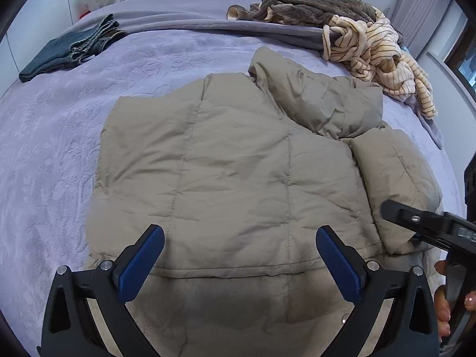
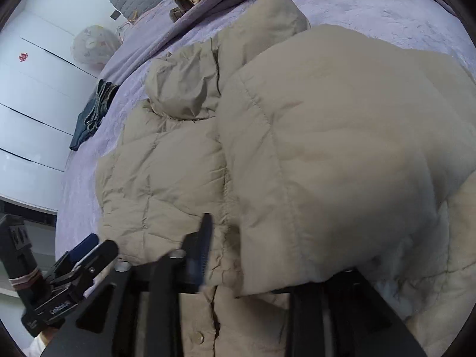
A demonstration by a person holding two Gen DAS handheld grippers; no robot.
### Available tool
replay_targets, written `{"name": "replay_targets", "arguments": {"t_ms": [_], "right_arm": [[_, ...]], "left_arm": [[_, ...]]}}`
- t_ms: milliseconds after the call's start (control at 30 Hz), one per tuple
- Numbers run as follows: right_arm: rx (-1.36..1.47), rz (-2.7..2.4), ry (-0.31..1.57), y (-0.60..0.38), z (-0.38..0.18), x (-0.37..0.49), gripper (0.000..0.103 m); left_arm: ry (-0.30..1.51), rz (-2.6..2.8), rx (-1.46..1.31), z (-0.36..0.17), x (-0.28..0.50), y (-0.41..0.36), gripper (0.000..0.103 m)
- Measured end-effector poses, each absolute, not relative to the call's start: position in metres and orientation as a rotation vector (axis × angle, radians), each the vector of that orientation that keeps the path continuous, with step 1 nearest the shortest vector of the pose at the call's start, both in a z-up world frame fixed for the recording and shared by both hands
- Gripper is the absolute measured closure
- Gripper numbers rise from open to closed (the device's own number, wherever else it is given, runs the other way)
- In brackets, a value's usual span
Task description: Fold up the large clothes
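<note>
Two hand-held grippers at the puffer jacket's (image 1: 232,163) hem on the bed (image 1: 59,148): left hand-held gripper (image 1: 239,247) wide open, empty; right hand-held gripper (image 2: 267,255) spread, sleeve (image 2: 327,154) draped over it, unpinched.

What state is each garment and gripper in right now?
Puffer jacket: spread on the bed, one sleeve folded across it, hood bunched.
Jeans: folded, lying apart at the bed's far side.
Striped garment: crumpled in a heap.
Brown garment: crumpled beside it.
Left gripper: open, over the hem.
Right gripper: open, sleeve draped over it.
</note>
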State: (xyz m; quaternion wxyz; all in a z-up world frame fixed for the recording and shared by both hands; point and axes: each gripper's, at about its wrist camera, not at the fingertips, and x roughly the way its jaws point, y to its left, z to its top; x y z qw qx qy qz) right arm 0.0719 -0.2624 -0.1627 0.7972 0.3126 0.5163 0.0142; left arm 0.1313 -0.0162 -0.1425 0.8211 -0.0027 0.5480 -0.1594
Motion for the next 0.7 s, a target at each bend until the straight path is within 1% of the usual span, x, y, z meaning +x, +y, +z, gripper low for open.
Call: {"name": "replay_targets", "arguments": {"t_ms": [33,133,267,300,333,367,400,567,700], "right_arm": [[0.684,0.027,1.077,-0.265,-0.15,0.063,0.019],[0.75,-0.031,1.02,-0.291,-0.133,0.041,0.019],[0.944,-0.148,0.944,-0.339,-0.138,0.024,0.019],[0.998,-0.171,0.922,-0.347,-0.142,0.024,0.022],[1.049,-0.186,0.893,-0.357,-0.145,0.022,0.03],[1.048,-0.217,0.888,-0.359,-0.143,0.028,0.063],[1.001,-0.25,0.896,-0.357,-0.139,0.033,0.092],[0.685,-0.101,0.889,-0.288,-0.105,0.077,0.092],[0.467,0.03,0.951,-0.218,-0.102,0.097,0.092]], "left_arm": [[1.164,-0.346,-0.013,-0.141,0.133,-0.018,0.001],[1.152,-0.348,-0.018,-0.138,0.14,-0.02,0.001],[1.147,-0.341,-0.036,-0.137,0.15,-0.012,0.001],[1.149,-0.343,-0.046,-0.137,0.152,-0.009,0.001],[1.149,-0.346,-0.061,-0.137,0.154,-0.006,0.001],[1.147,-0.348,-0.078,-0.136,0.155,-0.002,0.001],[1.145,-0.351,-0.1,-0.134,0.156,0.003,0.001],[1.156,-0.406,-0.227,-0.131,0.163,0.03,0.001],[1.159,-0.451,-0.308,-0.127,0.166,0.045,0.001]]}}
